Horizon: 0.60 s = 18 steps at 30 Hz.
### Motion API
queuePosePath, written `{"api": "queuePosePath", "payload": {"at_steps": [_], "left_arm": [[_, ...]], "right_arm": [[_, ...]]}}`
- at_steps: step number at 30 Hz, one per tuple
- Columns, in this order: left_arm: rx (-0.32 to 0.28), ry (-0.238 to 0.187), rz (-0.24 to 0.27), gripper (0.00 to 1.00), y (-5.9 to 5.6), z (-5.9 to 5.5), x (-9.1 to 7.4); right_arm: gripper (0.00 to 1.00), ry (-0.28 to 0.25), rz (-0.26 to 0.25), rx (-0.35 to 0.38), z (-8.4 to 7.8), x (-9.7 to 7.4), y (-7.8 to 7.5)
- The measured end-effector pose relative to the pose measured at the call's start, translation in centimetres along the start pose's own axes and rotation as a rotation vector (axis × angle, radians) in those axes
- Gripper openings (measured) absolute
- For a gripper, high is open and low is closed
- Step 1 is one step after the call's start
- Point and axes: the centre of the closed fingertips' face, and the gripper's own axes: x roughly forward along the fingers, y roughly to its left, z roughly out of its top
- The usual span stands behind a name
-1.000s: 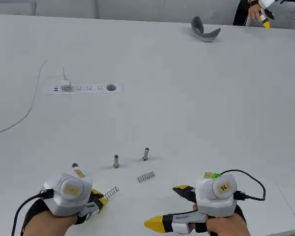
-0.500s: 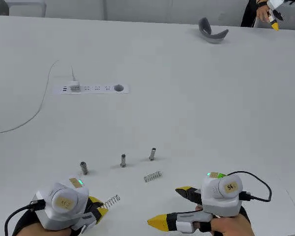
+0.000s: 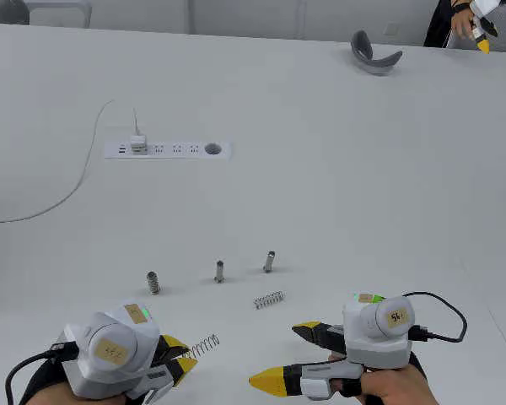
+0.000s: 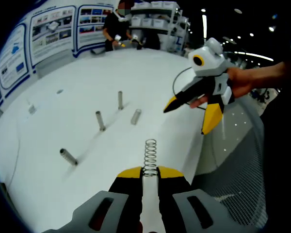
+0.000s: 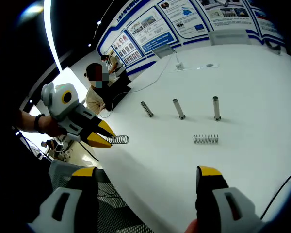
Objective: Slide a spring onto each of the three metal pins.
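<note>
Metal pins are standing in a loose row on the white workbench (image 3: 337, 186), toward its near edge. The left pin (image 3: 153, 283) is being wrapped along its length by a coiled spring, while the middle pin (image 3: 219, 271) and the right pin (image 3: 270, 261) are being shown bare. A loose spring (image 3: 269, 299) is lying on its side on the bench, just in front of the right pin and apart from it. Another coil, the held spring (image 3: 204, 345), is being pinched at one end by the left gripper (image 3: 184, 359), whose yellow-tipped jaws are being pressed together on it (in the left gripper view the coil is sticking straight out ahead of the tips). The held spring is being pointed toward the row of pins and is well short of them. The right gripper (image 3: 287, 354) is being held low near the bench's front edge by a hand (image 3: 392, 390), with its jaws being spread wide and nothing between them; the loose spring is lying between it and the right pin. Farther back, a white power strip (image 3: 164, 150) is lying flat with a plug (image 3: 138, 143) seated in it, a thin cable (image 3: 76, 181) is curving off to the left, and a grey curved object (image 3: 375, 52) is resting near the far edge.
</note>
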Motion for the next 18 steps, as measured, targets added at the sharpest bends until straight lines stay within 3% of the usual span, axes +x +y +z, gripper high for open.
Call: {"api": "queuePosePath", "payload": {"at_steps": [10,18], "left_arm": [[0.033,-0.017,-0.036,0.1,-1.7,1.3,0.7],[0.078,-0.034,-0.064,0.1,-3.1,2.8,1.3]], "right_arm": [[0.73,-0.047,0.088,0.071,0.8,0.5,1.6],[0.54,-0.103,0.171,0.16,2.0,0.5,2.9]]}}
